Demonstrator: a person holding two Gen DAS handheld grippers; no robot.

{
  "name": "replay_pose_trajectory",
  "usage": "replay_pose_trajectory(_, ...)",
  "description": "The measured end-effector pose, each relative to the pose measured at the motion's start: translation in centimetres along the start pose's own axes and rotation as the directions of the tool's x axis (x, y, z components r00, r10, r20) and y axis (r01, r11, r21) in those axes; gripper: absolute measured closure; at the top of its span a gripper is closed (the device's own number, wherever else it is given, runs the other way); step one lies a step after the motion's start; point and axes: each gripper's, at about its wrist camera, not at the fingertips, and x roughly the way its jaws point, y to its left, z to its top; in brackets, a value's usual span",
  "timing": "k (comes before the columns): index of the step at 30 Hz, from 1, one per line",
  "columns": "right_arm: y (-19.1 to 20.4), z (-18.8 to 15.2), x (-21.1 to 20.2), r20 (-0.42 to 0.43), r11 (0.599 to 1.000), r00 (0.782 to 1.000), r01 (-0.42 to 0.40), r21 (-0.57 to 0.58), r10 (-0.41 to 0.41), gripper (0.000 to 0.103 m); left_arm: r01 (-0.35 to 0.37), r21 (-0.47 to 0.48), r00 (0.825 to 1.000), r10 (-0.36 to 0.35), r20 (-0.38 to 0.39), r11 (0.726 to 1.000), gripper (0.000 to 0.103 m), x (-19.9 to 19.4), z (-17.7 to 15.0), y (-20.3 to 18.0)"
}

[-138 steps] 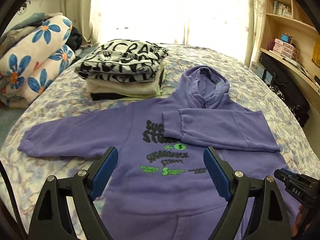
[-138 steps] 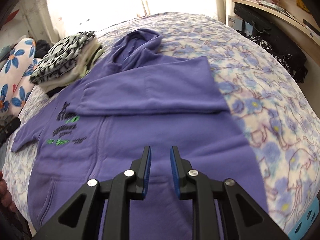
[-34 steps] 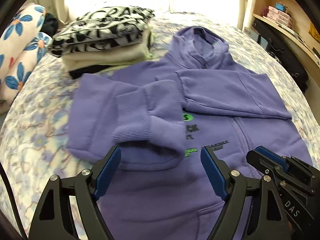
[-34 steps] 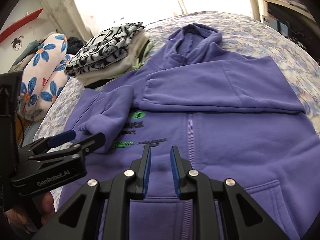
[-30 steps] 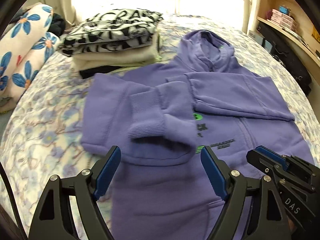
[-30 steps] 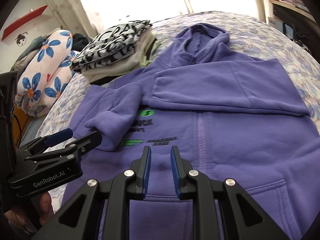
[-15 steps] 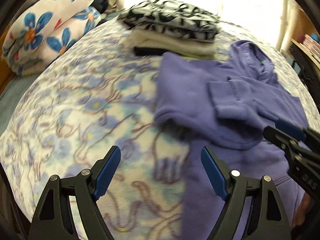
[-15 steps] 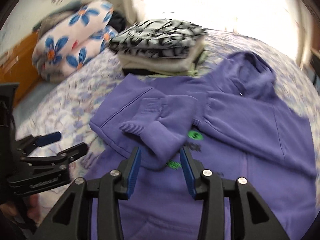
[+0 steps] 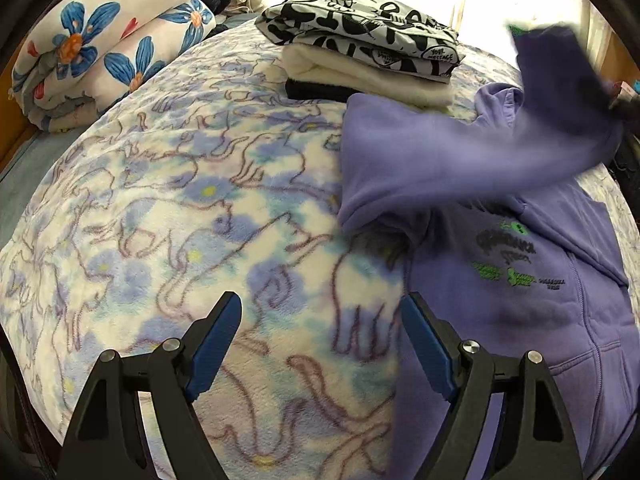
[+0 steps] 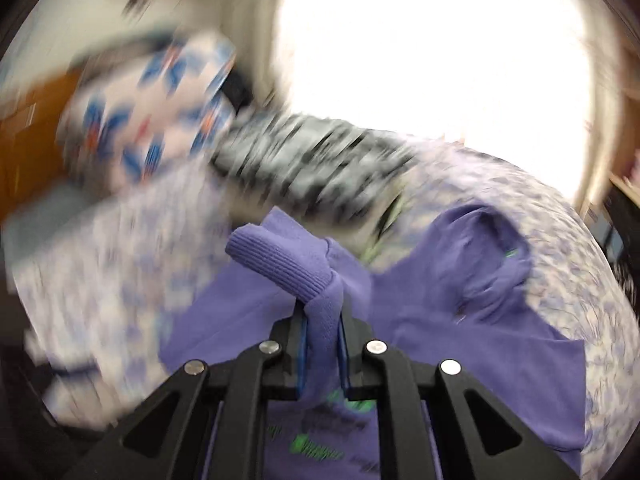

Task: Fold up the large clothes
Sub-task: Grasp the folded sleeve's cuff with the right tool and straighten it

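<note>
A purple hoodie with green and black print lies face up on the bed. Its body fills the right of the left wrist view. My right gripper has its jaws closing, and the pads pinch the hoodie's sleeve just behind the ribbed cuff. The sleeve hangs lifted and stretched up toward the right, blurred. The hood lies flat at the far end. My left gripper is open over the blanket, just left of the hoodie's side edge, with nothing between its fingers.
A stack of folded clothes, black-and-white print on top, sits just beyond the hoodie's shoulder. A rolled floral quilt lies at the far left. The flowered blanket covers the bed. The right wrist view is blurred by motion.
My right gripper has closed on the sleeve near the cuff and raised it off the hoodie's chest. My left gripper moved left off the hoodie onto the blanket, then held still.
</note>
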Motion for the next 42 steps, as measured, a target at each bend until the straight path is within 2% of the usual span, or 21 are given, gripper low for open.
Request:
replay_pose_trajectory(2,-3.5,0.3,-0.8,0.016,0.995,0.998,0.053,0.08,-0.054,0.092,0.016,0.006,1.0,-0.016,0.006,1.0,0.022,-0.1,0.1,-0.6)
replay_pose_trajectory(4,-7.6,-1.0,-0.7,-0.027,0.98,0.989,0.148,0.135,-0.146,0.09,0.028,0.025,1.0,-0.029,0.011,0.999,0.022,-0.2,0.1,-1.3)
replay_pose_trajectory(5,-9.3,-2.0,-0.5,-0.064,0.971,0.984,0.174,0.161,-0.166,0.09,0.032,0.039,0.999,-0.032,0.012,0.999,0.022,-0.2,0.2,-1.7)
replay_pose_trajectory(8,-14.1,-6.7,1.4,-0.275,0.95,0.952,0.203,0.237,-0.135,0.084,0.052,0.084,0.999,-0.053,0.013,0.995,0.022,0.0,0.5,-3.0)
replay_pose_trajectory(10,-16.5,-10.0,1.8,-0.367,0.937,0.925,0.208,0.282,-0.095,0.081,0.081,0.106,0.997,-0.083,0.007,0.991,0.022,0.3,1.3,-3.8)
replay_pose_trajectory(11,-17.0,-11.3,1.4,-0.381,0.933,0.921,0.202,0.299,-0.078,0.08,0.096,0.109,0.995,-0.097,0.002,0.989,0.022,0.5,1.7,-4.1)
replay_pose_trajectory(13,-18.2,-12.5,0.6,-0.387,0.923,0.921,0.176,0.343,-0.032,0.074,0.137,0.109,0.991,-0.137,-0.011,0.985,0.022,1.2,3.0,-4.6)
replay_pose_trajectory(16,-20.3,-12.0,-0.3,-0.344,0.899,0.938,0.115,0.422,0.042,0.058,0.206,0.112,0.978,-0.201,-0.057,0.972,0.022,3.2,5.3,-5.6)
replay_pose_trajectory(19,-21.7,-10.6,0.0,-0.311,0.897,0.949,0.101,0.431,0.043,0.058,0.235,0.117,0.969,-0.224,-0.103,0.965,0.022,5.8,7.3,-6.8)
replay_pose_trajectory(25,-26.1,-9.4,3.4,-0.337,0.882,0.941,0.141,0.449,0.021,0.057,0.256,0.071,0.952,-0.238,-0.191,0.964,0.022,10.7,10.5,-7.5)
replay_pose_trajectory(31,-27.8,-10.8,7.1,-0.391,0.874,0.91,0.073,0.481,0.138,0.057,0.286,0.116,0.946,-0.26,-0.194,0.951,0.022,13.1,12.0,-9.0)
replay_pose_trajectory(32,-27.4,-10.9,7.2,-0.389,0.879,0.911,0.068,0.472,0.138,0.057,0.287,0.124,0.947,-0.262,-0.186,0.95,0.028,13.2,12.1,-9.3)
replay_pose_trajectory(33,-27.0,-10.8,7.3,-0.379,0.889,0.915,0.053,0.454,0.139,0.058,0.297,0.133,0.946,-0.273,-0.172,0.946,0.058,13.2,12.1,-9.6)
replay_pose_trajectory(34,-26.5,-10.5,7.3,-0.371,0.901,0.919,0.041,0.432,0.136,0.073,0.305,0.143,0.945,-0.28,-0.169,0.942,0.072,13.2,12.2,-9.9)
replay_pose_trajectory(35,-25.8,-9.9,7.1,-0.355,0.917,0.926,0.026,0.399,0.128,0.087,0.291,0.153,0.95,-0.267,-0.159,0.944,0.077,13.1,12.3,-10.1)
replay_pose_trajectory(36,-25.2,-9.1,6.7,-0.332,0.928,0.936,0.018,0.373,0.115,0.095,0.285,0.155,0.955,-0.266,-0.132,0.946,0.085,12.6,12.3,-10.1)
replay_pose_trajectory(39,-23.9,-6.3,5.1,-0.208,0.951,0.975,-0.015,0.31,0.083,0.096,0.271,0.169,0.963,-0.266,-0.049,0.948,0.086,11.4,12.3,-10.3)
replay_pose_trajectory(42,-23.5,-3.9,5.0,-0.114,0.962,0.993,0.006,0.273,0.026,0.096,0.244,0.171,0.968,-0.251,0.02,0.954,0.087,10.6,12.1,-10.2)
